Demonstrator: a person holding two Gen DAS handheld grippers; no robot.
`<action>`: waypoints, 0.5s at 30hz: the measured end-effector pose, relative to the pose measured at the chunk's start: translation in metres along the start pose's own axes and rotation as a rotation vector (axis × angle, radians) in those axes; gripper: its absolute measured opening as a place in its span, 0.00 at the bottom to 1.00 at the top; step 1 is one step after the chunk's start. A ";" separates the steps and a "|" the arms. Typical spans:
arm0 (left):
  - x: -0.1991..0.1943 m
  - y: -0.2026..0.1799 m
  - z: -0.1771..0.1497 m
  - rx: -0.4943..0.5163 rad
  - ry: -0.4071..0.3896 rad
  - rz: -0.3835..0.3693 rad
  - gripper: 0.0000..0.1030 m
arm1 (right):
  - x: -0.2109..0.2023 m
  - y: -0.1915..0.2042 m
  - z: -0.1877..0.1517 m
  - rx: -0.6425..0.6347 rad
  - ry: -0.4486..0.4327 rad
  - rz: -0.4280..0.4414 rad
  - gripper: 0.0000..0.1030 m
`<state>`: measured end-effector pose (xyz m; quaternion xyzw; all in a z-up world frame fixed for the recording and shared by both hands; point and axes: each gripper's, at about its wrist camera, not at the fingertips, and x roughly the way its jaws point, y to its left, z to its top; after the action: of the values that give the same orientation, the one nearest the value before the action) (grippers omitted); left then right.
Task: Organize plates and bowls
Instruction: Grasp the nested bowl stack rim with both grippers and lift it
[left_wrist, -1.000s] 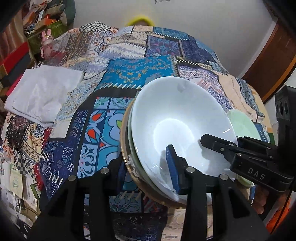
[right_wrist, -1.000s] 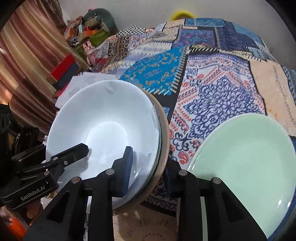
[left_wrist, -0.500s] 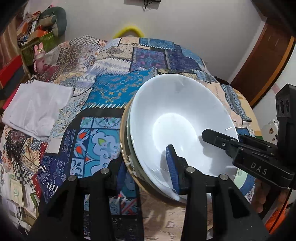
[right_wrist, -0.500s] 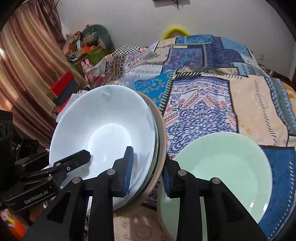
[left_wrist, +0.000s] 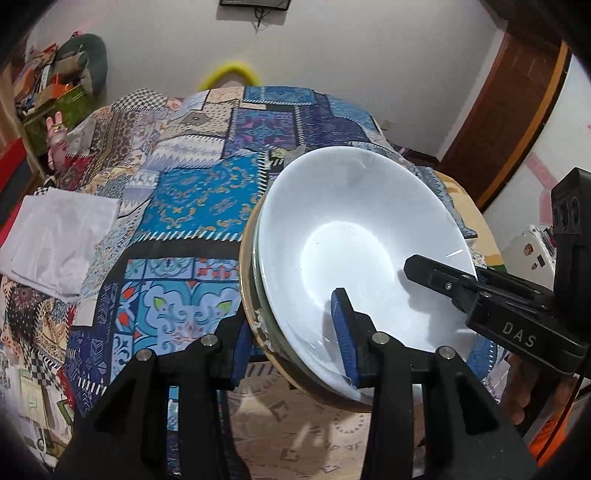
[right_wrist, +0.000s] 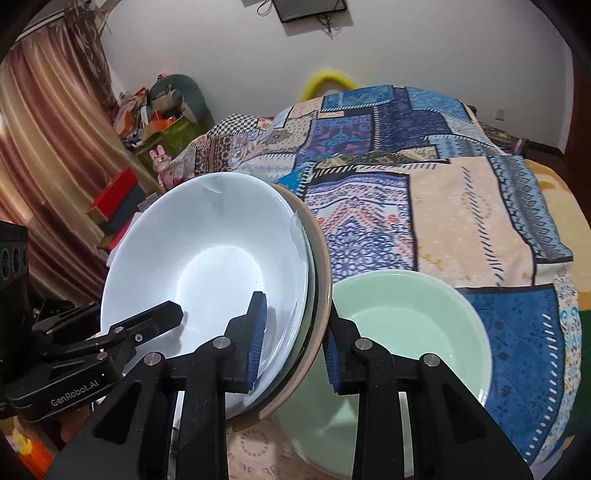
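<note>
A: Two grippers share one load above the bed (right_wrist: 461, 206), whose patchwork quilt (left_wrist: 192, 199) fills most of both views. What is the load?

B: One stack of dishes (left_wrist: 258, 295), tilted and clear of the quilt. A white bowl (left_wrist: 354, 229) sits on top, thinner rims show under it, and a tan plate (right_wrist: 327, 266) is at the bottom.

A: How does the left gripper (left_wrist: 293, 338) hold the stack?

B: Its fingers (left_wrist: 341, 332) are closed on the stack's near rim, one blue pad inside the white bowl, the other under the tan plate.

A: And the right gripper (right_wrist: 293, 339)?

B: It clamps the same way, at another spot on the near rim: one pad in the bowl, one below the plate. Each gripper's finger shows inside the bowl in the other's camera.

A: What lies beside the stack?

B: A pale green bowl (right_wrist: 406, 328) rests on the quilt just right of the stack in the right wrist view. I cannot tell whether it touches the stack.

A: Anything smaller?

B: A folded white cloth (left_wrist: 59, 236) lies on the quilt, well to the left of the stack. A pink toy rabbit (left_wrist: 57, 136) sits beyond the stack at the bed's far left edge.
</note>
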<state>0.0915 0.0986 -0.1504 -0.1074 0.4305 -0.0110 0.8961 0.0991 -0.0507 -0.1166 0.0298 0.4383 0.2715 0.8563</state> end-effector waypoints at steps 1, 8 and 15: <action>0.001 -0.005 0.001 0.007 0.001 -0.002 0.39 | -0.002 -0.003 -0.001 0.003 -0.003 -0.002 0.25; 0.007 -0.028 0.001 0.036 0.015 -0.019 0.39 | -0.015 -0.026 -0.005 0.030 -0.017 -0.014 0.25; 0.019 -0.048 0.000 0.059 0.038 -0.039 0.39 | -0.023 -0.045 -0.009 0.050 -0.020 -0.039 0.25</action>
<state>0.1074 0.0492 -0.1552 -0.0889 0.4447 -0.0434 0.8902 0.1013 -0.1024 -0.1181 0.0451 0.4369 0.2433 0.8648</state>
